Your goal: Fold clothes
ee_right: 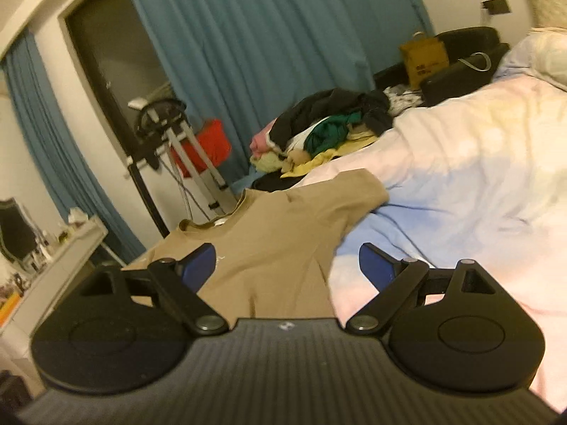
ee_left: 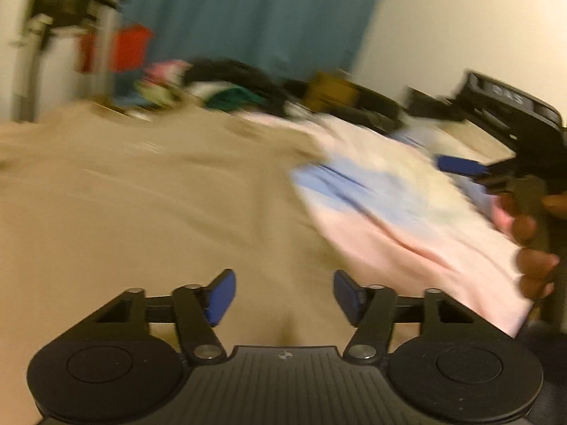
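Observation:
A tan T-shirt [ee_right: 276, 233] lies spread flat on the bed, collar toward the far edge and one short sleeve out to the right. In the blurred left wrist view the same tan T-shirt [ee_left: 141, 205] fills the foreground. My left gripper [ee_left: 281, 297] hovers just above it, open, nothing between its blue pads. My right gripper [ee_right: 287, 265] is open above the shirt's lower right part, also with nothing in it. That right gripper [ee_left: 460, 166] shows at the right edge of the left wrist view, held by a hand [ee_left: 531, 248].
A pastel pink-and-blue duvet [ee_right: 460, 184] covers the bed to the right of the shirt. A heap of mixed clothes [ee_right: 326, 131] lies at the far edge. Beyond stand teal curtains [ee_right: 265, 35], a metal stand with a red item [ee_right: 209, 148], and a white shelf [ee_right: 60, 269] at left.

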The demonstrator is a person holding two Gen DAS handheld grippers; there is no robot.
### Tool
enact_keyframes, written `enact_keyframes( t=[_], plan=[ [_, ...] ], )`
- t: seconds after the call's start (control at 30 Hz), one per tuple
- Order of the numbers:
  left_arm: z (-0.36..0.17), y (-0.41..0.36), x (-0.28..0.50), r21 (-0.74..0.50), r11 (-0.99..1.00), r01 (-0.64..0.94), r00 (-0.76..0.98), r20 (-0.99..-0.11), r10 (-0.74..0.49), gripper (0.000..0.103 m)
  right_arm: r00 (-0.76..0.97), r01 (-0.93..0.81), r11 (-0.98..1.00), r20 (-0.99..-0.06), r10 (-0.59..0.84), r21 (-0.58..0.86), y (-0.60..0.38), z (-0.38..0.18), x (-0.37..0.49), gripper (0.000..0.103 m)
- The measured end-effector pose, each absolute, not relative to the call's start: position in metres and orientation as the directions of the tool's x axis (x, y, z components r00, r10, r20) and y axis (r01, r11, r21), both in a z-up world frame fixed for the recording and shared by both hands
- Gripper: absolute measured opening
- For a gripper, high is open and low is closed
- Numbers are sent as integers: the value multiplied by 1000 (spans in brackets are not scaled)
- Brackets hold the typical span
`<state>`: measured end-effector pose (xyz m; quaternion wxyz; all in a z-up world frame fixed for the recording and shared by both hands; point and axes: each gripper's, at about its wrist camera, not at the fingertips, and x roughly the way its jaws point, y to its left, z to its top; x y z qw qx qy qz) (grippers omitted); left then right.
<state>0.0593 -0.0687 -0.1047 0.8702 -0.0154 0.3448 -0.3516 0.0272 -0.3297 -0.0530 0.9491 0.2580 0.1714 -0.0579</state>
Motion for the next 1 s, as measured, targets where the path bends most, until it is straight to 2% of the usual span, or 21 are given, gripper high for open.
enact_keyframes(
  t=[0.13,0.27,0.4,0.43,0.47,0.5,0.53,0.7,0.83,0.9,1.0],
  plan=[
    [-122,-116,32,-240,652,719,391,-635,-666,54,940,223,826,-340,-41,517,-345,-56,4,90],
    [-148,-154,12,-128,585,801,338,-709,-618,55,949,218,803,-313,-41,555,-356,-58,3,90],
    [-167,-168,-2,4,558,830,378,-741,-556,52,948,218,777,-318,-24,590,-366,-68,6,90],
    [-171,-171,-4,39,558,829,396,-746,-536,40,948,214,774,-318,-17,596,-367,-69,7,90],
    [-175,-173,-6,68,557,828,411,-749,-519,21,948,210,770,-318,-10,602,-368,-71,8,90],
    [-174,-171,-5,53,560,827,406,-746,-528,9,949,209,768,-315,-10,605,-369,-71,7,90],
    [-173,-169,-5,38,563,825,400,-743,-536,5,950,208,766,-312,-10,609,-370,-72,7,90],
    [-152,-171,-1,-112,566,817,336,-705,-625,4,965,176,737,-260,0,653,-380,-73,3,90],
    [-169,-183,3,-155,578,801,282,-754,-593,5,967,172,731,-254,1,660,-385,-75,4,90],
    [-169,-179,9,-193,569,799,253,-751,-610,7,965,166,726,-261,20,668,-386,-77,7,90],
    [-159,-168,17,-249,567,785,222,-741,-634,33,967,133,701,-247,64,700,-391,-79,10,90]
  ],
)
